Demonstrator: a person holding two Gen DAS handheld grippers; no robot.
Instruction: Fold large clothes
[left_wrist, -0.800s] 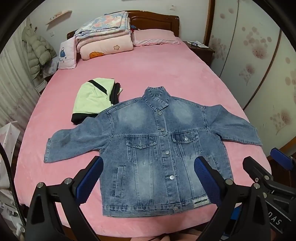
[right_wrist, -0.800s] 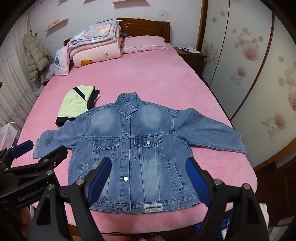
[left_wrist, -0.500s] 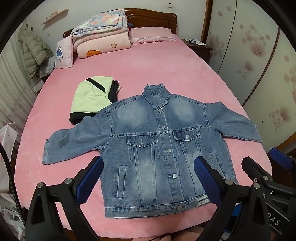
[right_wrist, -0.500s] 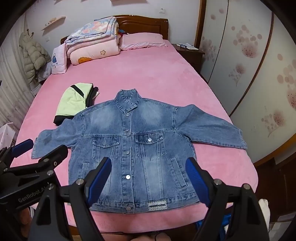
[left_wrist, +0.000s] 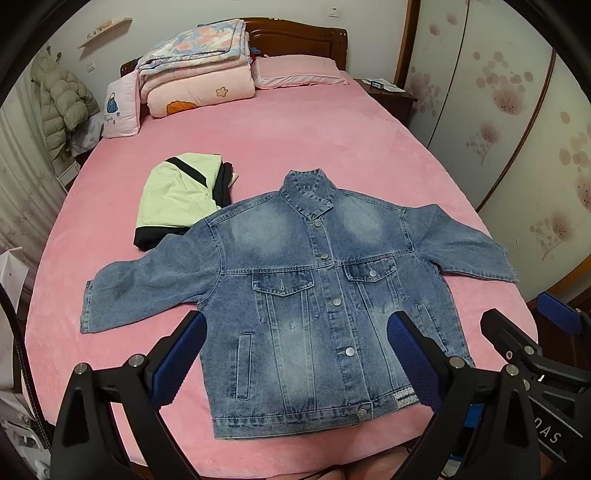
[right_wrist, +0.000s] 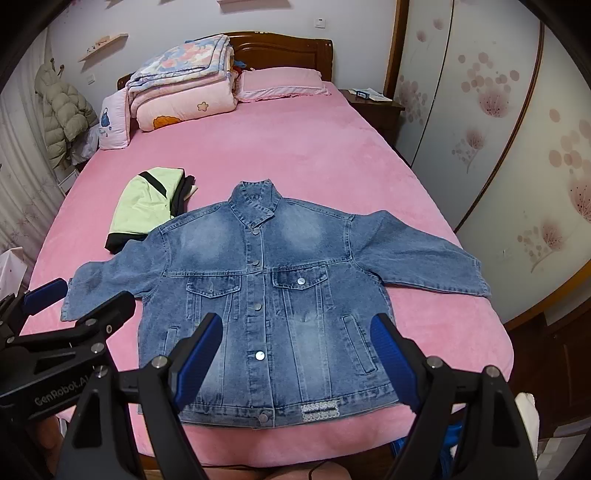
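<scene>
Faded blue denim jacket (left_wrist: 314, 295) lies flat, front up and buttoned, sleeves spread wide, its hem just beyond both sets of open jaws.

Bedroom with pink velvety bedspread (left_wrist: 303, 140) over a bed with dark wooden headboard (left_wrist: 295, 37) at far wall; floral-patterned wardrobe doors (right_wrist: 498, 110) at right; wooden nightstand (right_wrist: 373, 105) beside; beige padded coat (left_wrist: 62, 107) hanging at left

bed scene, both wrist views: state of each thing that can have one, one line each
denim jacket: spread flat, front up, buttoned, sleeves out
green garment: folded, jacket's shoulder laps its corner
quilts: folded, stacked at the headboard
left gripper: open, empty, above the jacket
right gripper: open, empty, above the jacket
</scene>
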